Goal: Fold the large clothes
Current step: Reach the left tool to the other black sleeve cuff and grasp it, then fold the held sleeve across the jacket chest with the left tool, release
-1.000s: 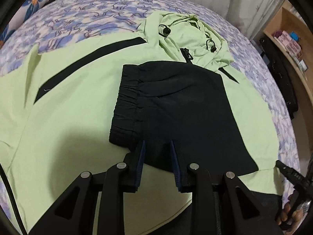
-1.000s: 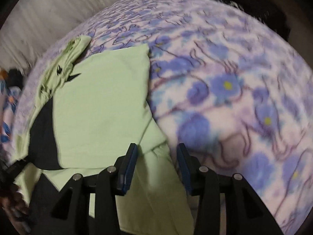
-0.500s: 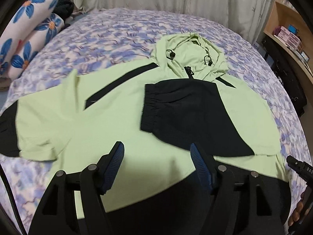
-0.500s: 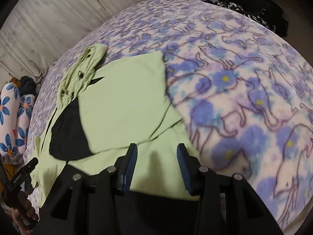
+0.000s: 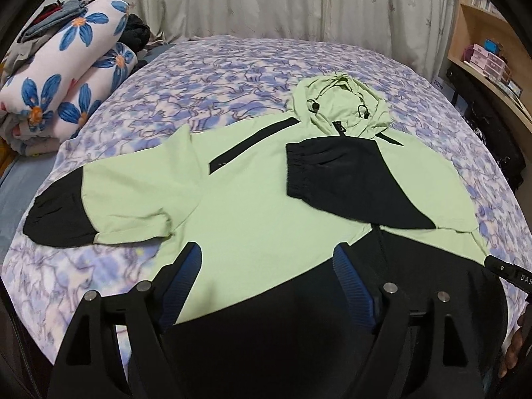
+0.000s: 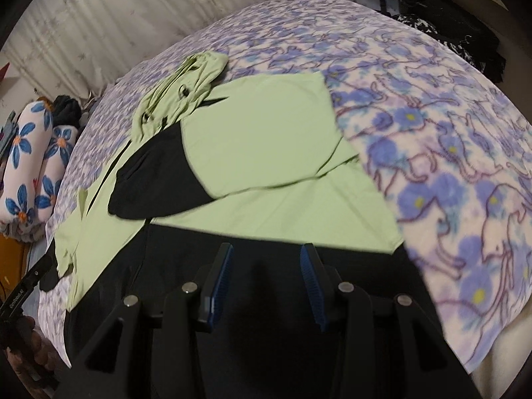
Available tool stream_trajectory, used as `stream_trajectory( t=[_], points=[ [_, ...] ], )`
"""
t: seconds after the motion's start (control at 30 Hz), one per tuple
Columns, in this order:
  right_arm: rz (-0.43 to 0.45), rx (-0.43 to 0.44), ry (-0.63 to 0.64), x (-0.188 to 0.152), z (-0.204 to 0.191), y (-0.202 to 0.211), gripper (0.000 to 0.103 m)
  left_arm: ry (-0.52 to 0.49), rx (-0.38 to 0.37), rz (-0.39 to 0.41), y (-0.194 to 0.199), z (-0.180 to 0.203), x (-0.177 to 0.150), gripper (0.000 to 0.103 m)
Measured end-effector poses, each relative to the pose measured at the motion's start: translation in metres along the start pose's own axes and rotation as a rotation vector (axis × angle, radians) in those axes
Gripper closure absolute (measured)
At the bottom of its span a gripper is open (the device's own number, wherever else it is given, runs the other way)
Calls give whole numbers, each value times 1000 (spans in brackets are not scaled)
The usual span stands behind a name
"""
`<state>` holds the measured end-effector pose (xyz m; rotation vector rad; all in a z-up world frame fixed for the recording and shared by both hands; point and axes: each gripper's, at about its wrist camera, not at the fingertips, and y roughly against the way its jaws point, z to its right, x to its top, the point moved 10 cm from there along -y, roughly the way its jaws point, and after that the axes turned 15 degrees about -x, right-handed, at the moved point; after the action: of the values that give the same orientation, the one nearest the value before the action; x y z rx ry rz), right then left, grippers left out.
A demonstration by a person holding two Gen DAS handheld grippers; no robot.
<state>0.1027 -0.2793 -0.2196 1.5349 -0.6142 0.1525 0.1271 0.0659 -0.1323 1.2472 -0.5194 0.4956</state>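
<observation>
A light green hooded jacket (image 5: 252, 206) with black cuffs and a black hem lies flat on the bed, hood (image 5: 339, 103) at the far end. Its right sleeve is folded across the chest, black cuff (image 5: 335, 179) near the zip. The left sleeve (image 5: 99, 199) lies spread out to the left. My left gripper (image 5: 267, 266) is open and empty above the hem. My right gripper (image 6: 264, 262) is open and empty over the black hem (image 6: 266, 299), near the jacket (image 6: 266, 153) and its folded sleeve (image 6: 156, 179).
The bed has a purple floral blanket (image 5: 212, 76). Rolled floral bedding (image 5: 66, 76) is stacked at the left. Curtains (image 5: 282, 3) hang behind. A wooden shelf with small boxes (image 5: 488, 60) and dark bags (image 5: 498, 146) stand at the right.
The left gripper let go of the black cuff, opened wide and drew back toward the hem. The right gripper also pulled back from the jacket's right edge to the hem.
</observation>
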Motion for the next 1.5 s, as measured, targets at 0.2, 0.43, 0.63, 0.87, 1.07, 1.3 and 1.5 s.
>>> stream_trajectory(
  t=[0.2,0.43,0.63,0.87,1.07,1.3,1.5],
  points=[
    [-12,27,40,-20,-33,5,55,10,33,9,21,-21,-12,23],
    [4,58,143,-40,-93,15,49,53,56,25,38,-60,-23,23],
    [93,51,262,-48,-151,39,48,131,52,43,49,-103,-30,23],
    [152,61,366,-56,-215,53,48,225,56,58,58,-164,-45,23],
    [167,69,435,-63,-267,47,48,325,28,58,61,-227,-61,23],
    [154,62,514,-68,-321,27,48,511,0,80,51,-318,-68,23],
    [140,82,544,-69,-359,12,48,708,-98,107,24,-385,-66,23]
  ],
)
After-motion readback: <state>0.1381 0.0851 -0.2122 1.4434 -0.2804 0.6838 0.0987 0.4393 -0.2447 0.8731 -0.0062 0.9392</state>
